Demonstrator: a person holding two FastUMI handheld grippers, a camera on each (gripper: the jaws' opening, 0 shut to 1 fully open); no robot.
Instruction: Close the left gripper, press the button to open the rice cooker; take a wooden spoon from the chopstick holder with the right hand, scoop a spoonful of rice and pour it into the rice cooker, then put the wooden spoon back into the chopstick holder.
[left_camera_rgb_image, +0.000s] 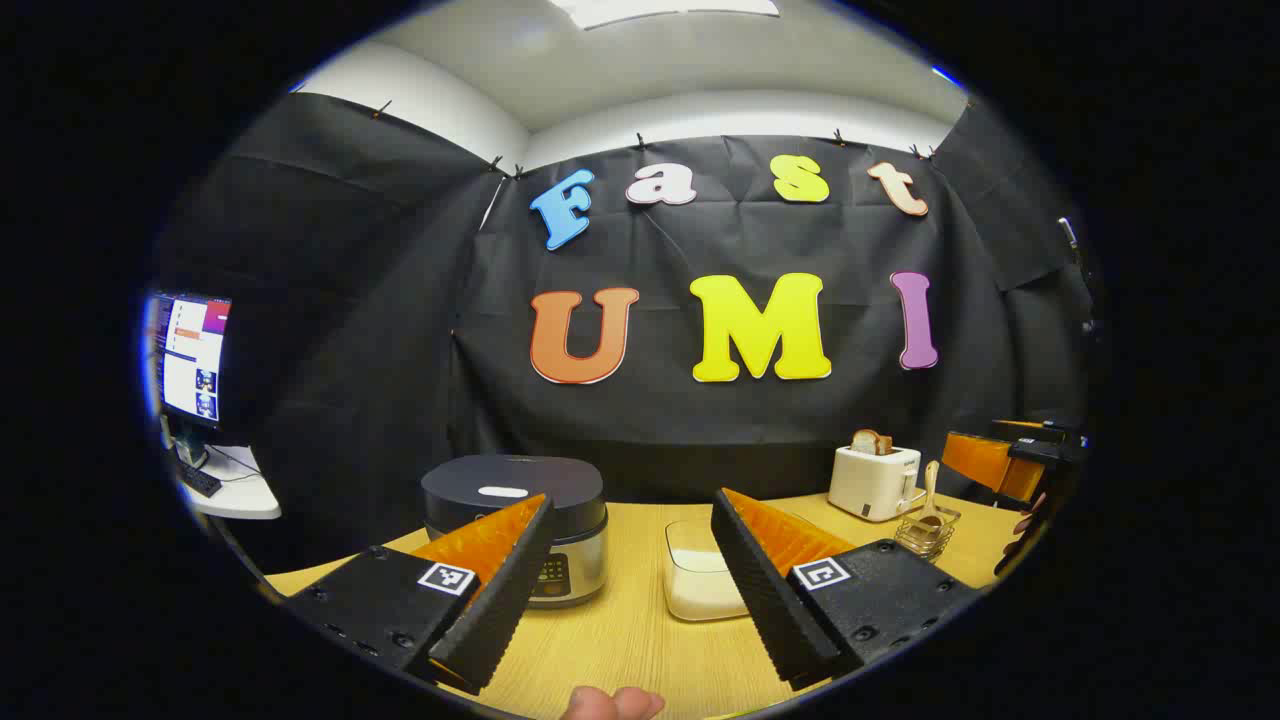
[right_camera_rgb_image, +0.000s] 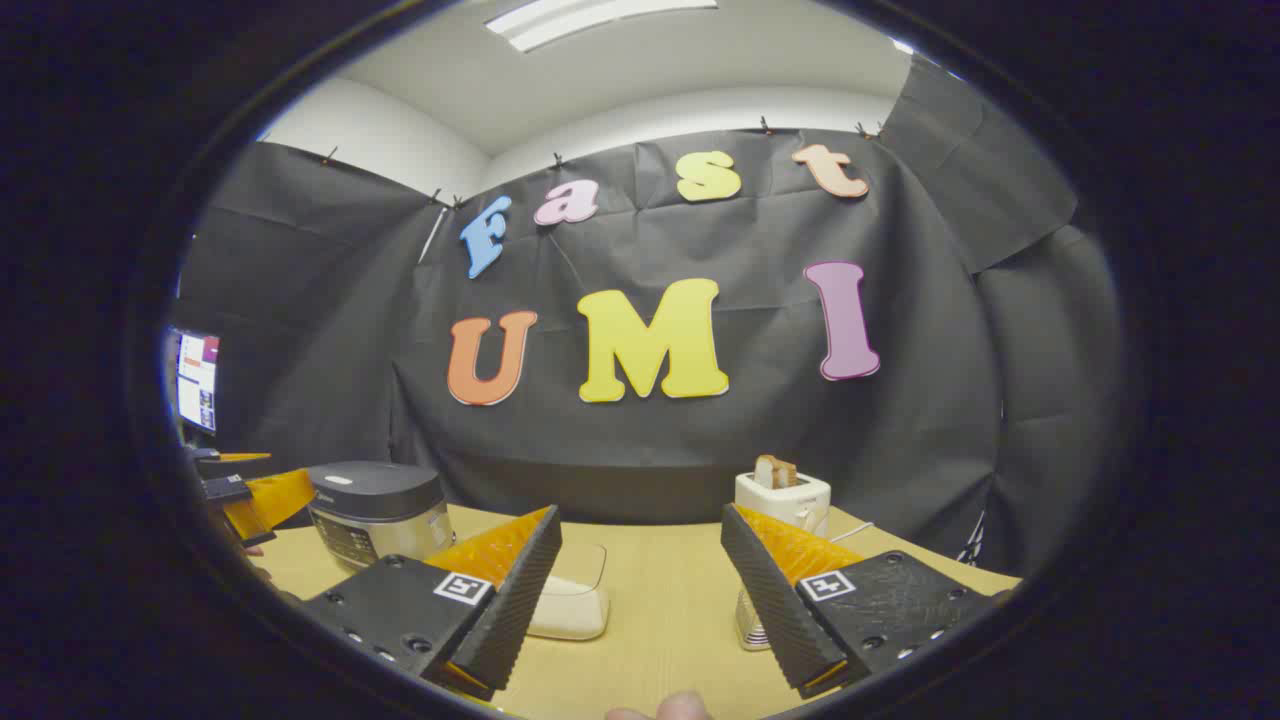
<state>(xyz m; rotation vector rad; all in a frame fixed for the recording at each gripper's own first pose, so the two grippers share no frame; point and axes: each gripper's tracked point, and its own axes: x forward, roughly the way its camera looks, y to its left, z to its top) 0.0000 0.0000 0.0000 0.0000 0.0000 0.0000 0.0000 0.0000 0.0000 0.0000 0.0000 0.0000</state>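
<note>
We are facing the shut rice cooker (left_camera_rgb_image: 515, 525) at the table's (left_camera_rgb_image: 620, 640) left, spoon (left_camera_rgb_image: 930, 495) far right in its holder (left_camera_rgb_image: 928, 532). Both the left gripper (left_camera_rgb_image: 630, 570) and right gripper (right_camera_rgb_image: 640, 585) are gaping wide, empty; pressing like this, the fingers could straddle the button.

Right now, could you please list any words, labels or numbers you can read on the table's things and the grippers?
None can be read.
Rice cooker: front panel markings are too small to read.
Toaster: no lettering visible.
Left gripper and right gripper: square coded markers, patterns rather than words.
</note>
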